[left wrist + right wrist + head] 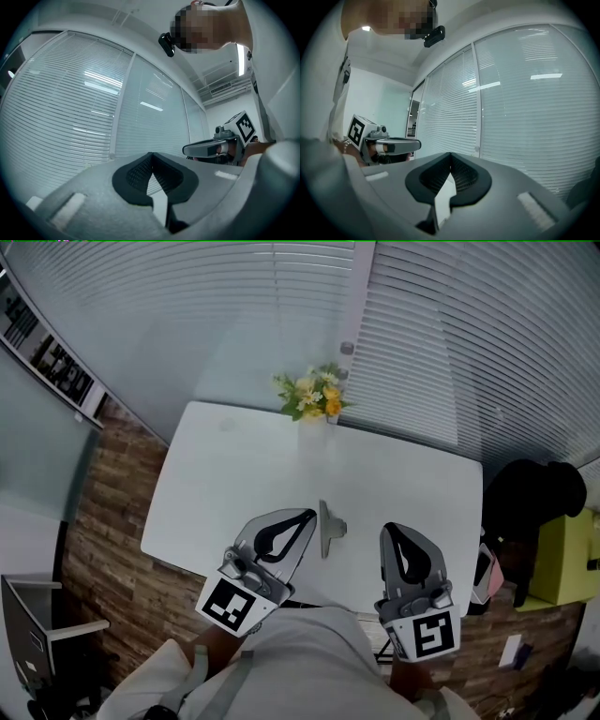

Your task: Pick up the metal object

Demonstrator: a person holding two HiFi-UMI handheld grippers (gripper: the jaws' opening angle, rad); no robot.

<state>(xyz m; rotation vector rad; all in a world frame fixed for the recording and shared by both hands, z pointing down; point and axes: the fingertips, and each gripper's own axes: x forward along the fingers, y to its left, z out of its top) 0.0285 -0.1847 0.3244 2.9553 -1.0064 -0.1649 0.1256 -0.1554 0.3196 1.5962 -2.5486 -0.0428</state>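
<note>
The metal object (328,531) stands on the white table (225,484) between the left gripper (307,516) and the right gripper (390,531), both pressed together on nothing; it looks stiff, thin and probably slippery, so I would pinch across its upright plate.

No legible words or numbers anywhere, only square black-and-white code markers (232,605).
</note>
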